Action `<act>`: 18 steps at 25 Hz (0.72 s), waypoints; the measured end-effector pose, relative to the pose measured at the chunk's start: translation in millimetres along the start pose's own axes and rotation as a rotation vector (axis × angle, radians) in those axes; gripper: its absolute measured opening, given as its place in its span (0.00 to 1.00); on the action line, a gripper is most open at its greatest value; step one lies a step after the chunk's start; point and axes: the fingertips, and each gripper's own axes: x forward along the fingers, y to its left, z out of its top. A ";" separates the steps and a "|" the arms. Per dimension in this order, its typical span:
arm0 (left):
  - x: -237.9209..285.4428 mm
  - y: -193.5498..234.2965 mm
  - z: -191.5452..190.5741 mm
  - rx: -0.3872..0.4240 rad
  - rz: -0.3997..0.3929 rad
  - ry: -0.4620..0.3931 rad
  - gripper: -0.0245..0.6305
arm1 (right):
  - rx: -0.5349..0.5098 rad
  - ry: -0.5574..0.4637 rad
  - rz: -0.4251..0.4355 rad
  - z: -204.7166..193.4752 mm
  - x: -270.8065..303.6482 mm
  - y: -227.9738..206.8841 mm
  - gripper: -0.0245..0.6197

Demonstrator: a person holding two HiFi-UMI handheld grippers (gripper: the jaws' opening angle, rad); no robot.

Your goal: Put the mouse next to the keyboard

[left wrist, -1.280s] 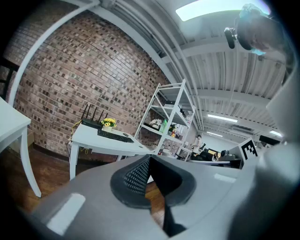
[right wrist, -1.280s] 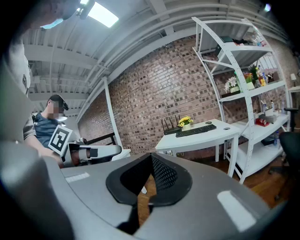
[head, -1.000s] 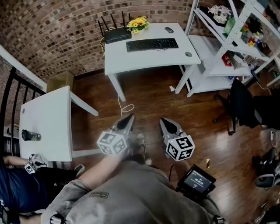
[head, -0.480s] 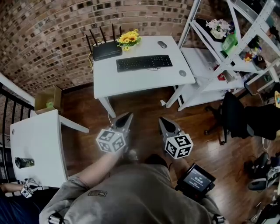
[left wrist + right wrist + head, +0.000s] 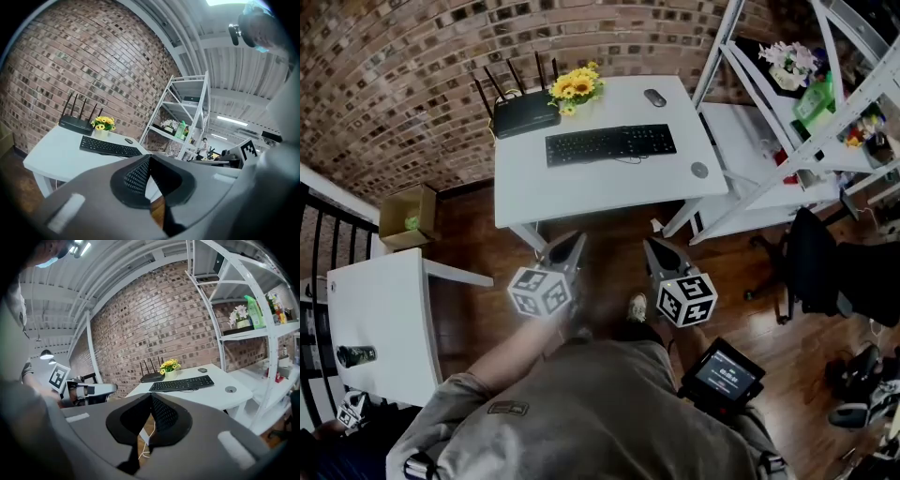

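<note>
A grey mouse (image 5: 654, 97) lies at the far right of the white desk (image 5: 581, 183), behind the black keyboard (image 5: 610, 144). The same mouse (image 5: 128, 140) (image 5: 202, 370) and keyboard (image 5: 108, 146) (image 5: 182, 384) show small in both gripper views. My left gripper (image 5: 568, 246) and right gripper (image 5: 656, 249) hang over the wooden floor, short of the desk's front edge. Both are shut with nothing between the jaws.
On the desk stand a black router (image 5: 523, 113), a pot of yellow flowers (image 5: 575, 88) and a round grey disc (image 5: 700, 170). A white shelf rack (image 5: 797, 122) rises to the right, a second white table (image 5: 375, 323) sits at the left, with a black chair (image 5: 825, 262) at the right.
The desk has come nearer and lower in the head view as the person walked toward it. Both grippers stay shut and keep their places in front of the body.
</note>
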 end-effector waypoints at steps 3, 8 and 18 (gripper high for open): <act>32.4 -0.9 2.1 0.002 0.030 0.012 0.03 | 0.003 0.017 0.030 10.5 14.4 -32.3 0.06; 79.2 -8.3 6.4 0.005 0.081 0.040 0.03 | 0.014 0.059 0.104 28.1 33.3 -78.6 0.06; 141.5 11.8 14.0 0.002 0.136 0.075 0.03 | 0.012 0.118 0.158 43.3 89.3 -137.8 0.06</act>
